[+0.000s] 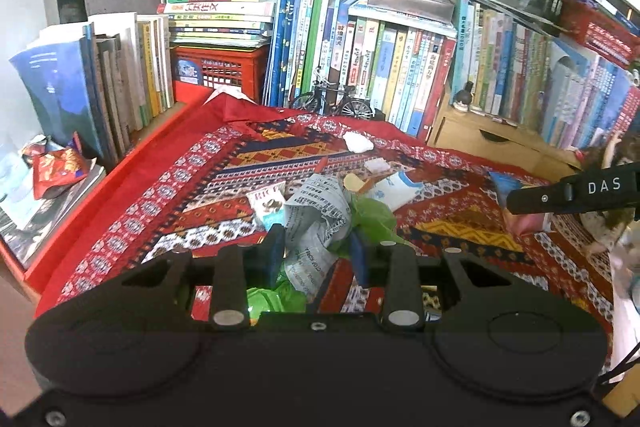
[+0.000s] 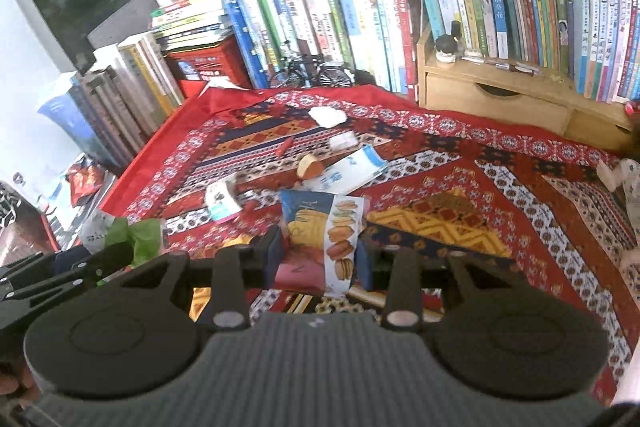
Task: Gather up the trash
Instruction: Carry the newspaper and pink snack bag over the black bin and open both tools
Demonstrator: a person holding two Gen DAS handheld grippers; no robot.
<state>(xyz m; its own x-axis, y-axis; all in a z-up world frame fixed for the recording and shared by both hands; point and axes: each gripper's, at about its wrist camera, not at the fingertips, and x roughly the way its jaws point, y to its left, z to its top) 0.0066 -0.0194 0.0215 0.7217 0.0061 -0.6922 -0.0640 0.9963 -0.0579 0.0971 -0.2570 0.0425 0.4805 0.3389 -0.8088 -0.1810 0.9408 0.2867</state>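
- The left gripper (image 1: 318, 247) has its jaws clenched on a bundle: a crumpled newspaper (image 1: 316, 211) with a green plastic bag (image 1: 372, 215) bunched against it, both hanging between the blue pads above the patterned cloth (image 1: 200, 187).
- The right gripper (image 2: 318, 251) is clamped on a snack wrapper (image 2: 328, 239) printed with macarons; the packet hangs between its pads, clear of the cloth as far as I can judge.
- More rubbish lies on the cloth farther in: a white tissue wad (image 2: 327, 115), a smaller white scrap (image 2: 343, 141), a blue-and-white packet (image 2: 352, 169), a small card box (image 2: 221, 201) and what looks like a piece of bread (image 2: 310, 167).
- No bin shows in either view, so where these loads go I cannot tell.
- The step in hand looks like carrying both loads off. Doing it well would mean keeping both grips firm, since the bag is slippery and only partly pinched.
- I'd lift well clear of the toy bicycle (image 1: 332, 103) and the books (image 1: 360, 47) behind, and keep the two grippers apart so the loads don't snag.
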